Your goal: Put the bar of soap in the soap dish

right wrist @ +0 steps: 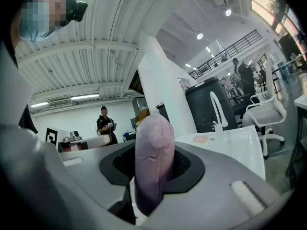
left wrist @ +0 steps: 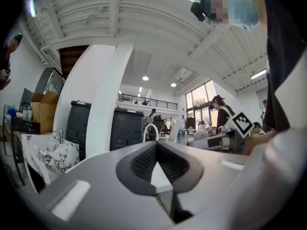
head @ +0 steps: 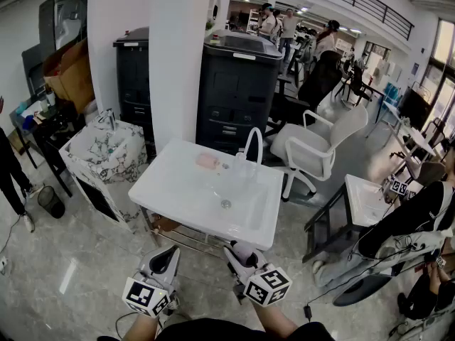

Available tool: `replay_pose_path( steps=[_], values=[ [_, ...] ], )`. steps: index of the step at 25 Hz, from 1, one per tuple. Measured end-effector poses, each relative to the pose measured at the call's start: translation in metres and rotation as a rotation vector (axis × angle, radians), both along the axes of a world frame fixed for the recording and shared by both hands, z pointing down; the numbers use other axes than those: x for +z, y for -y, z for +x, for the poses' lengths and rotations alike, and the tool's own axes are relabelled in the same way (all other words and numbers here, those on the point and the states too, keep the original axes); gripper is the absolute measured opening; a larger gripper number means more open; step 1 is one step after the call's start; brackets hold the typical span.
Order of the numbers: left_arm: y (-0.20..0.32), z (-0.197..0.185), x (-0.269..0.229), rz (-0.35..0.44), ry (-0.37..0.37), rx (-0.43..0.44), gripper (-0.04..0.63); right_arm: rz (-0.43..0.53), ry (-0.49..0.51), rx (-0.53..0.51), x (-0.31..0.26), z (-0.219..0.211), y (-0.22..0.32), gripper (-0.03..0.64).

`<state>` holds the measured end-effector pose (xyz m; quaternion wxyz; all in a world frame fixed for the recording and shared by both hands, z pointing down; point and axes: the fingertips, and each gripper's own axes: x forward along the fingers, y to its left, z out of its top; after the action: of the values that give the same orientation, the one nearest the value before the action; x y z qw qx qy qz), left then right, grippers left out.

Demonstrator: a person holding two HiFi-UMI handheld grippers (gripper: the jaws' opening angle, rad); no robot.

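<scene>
Room: open hall, white sink [head: 170,183] on a stand just ahead of both grippers.
Soap: lilac bar [right wrist: 153,162], on end, long axis upright, off the sink.
Grip: right gripper [head: 236,253] clamps the soap between its pads, held level at the sink's near edge.
Dish: pink, on the back ledge [head: 207,161], just left of the faucet [head: 254,144].
Bearing: dish lies straight ahead across the basin, slightly left of the soap.
Next move, likely: carry forward over the basin, then lay the bar flat.
Left gripper [head: 168,256]: jaws together, empty, about as near the dish.
</scene>
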<state>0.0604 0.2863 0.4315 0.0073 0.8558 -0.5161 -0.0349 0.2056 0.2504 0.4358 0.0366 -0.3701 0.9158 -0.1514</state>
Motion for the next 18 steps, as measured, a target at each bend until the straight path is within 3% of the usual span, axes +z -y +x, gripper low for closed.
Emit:
replay_pose_path(
  steps=[18],
  values=[
    [0.051,-0.034,0.008,-0.05,-0.018,0.061,0.046,-0.033,0.025,0.044,0.009,-0.035,0.051,0.123]
  ],
)
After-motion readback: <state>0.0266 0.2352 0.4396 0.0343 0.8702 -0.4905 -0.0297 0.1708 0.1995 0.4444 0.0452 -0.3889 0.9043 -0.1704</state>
